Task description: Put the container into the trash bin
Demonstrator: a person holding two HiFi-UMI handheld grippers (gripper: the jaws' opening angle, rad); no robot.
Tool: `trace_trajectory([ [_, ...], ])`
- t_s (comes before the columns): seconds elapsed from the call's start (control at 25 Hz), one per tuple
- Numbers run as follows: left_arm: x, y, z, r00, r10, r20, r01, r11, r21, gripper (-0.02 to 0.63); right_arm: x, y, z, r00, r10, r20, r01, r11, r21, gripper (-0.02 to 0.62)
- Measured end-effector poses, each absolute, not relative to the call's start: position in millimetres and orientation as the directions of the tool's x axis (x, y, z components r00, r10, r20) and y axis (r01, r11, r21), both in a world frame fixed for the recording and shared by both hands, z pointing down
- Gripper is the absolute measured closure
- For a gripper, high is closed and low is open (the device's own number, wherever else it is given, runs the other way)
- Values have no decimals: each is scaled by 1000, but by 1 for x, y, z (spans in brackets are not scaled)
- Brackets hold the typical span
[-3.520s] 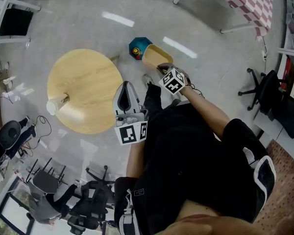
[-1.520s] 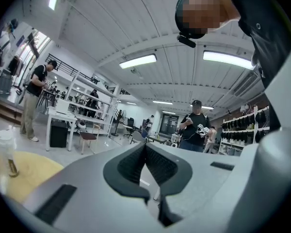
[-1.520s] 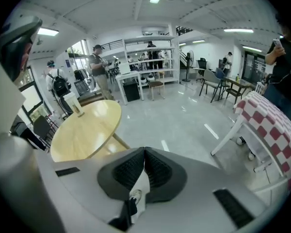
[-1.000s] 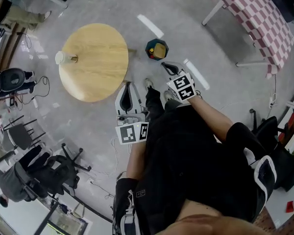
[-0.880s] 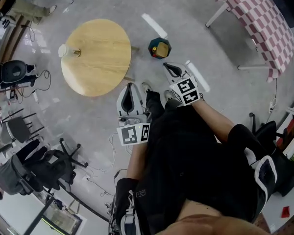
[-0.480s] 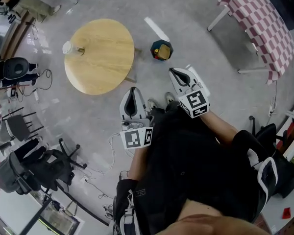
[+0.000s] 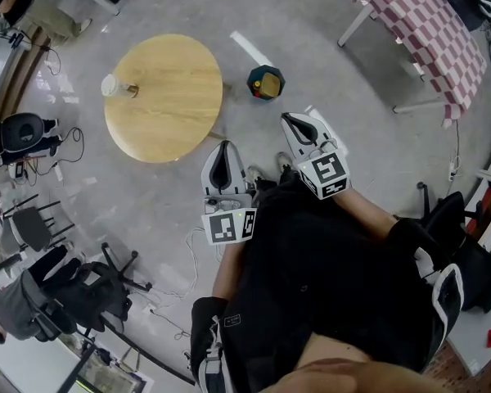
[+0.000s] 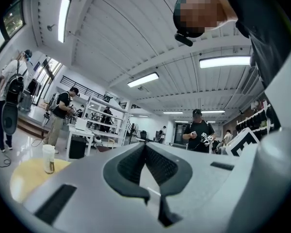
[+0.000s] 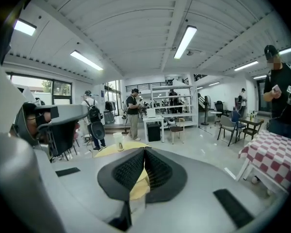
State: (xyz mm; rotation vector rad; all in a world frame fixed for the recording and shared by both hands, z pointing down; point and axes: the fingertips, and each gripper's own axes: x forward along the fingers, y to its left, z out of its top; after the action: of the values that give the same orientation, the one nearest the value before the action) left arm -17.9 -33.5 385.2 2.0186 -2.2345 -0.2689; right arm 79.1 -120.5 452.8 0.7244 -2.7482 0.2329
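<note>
— Container (image 7: 268,87): where do we see it?
— Inside the trash bin (image 7: 252,77) on the floor (image 7: 376,154), ahead of both tools. Left gripper (image 7: 222,147) and right gripper (image 7: 288,119): jaws together, holding nothing.

No legible text, labels or numbers.

Looking steeply down from the head onto the floor (image 7: 335,64), taking in the round table (image 7: 164,97) from well above. Riding on the left tongs (image 7: 221,150) and the right tongs (image 7: 290,121), facing roughly level across the room, sitting very near the jaws. Sharing the table and its cup (image 7: 110,86) across all three views.
</note>
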Motion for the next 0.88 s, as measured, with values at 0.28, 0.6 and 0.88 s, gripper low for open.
trace_trajectory([
  [0.28, -21, -29, 384, -88, -996, -30, -974, 80, 210, 597, 75, -116, 453, -828, -457, 326, -503, 861, -72, 569],
  [0.6, -19, -23, 384, -88, -995, -39, -974, 78, 212, 597, 76, -110, 452, -829, -459, 319, -503, 862, -68, 569],
  [0.88, -18, -17, 383, -91, -995, -42, -973, 80, 217, 597, 78, -107, 450, -827, -466, 315, -509, 858, -66, 569],
])
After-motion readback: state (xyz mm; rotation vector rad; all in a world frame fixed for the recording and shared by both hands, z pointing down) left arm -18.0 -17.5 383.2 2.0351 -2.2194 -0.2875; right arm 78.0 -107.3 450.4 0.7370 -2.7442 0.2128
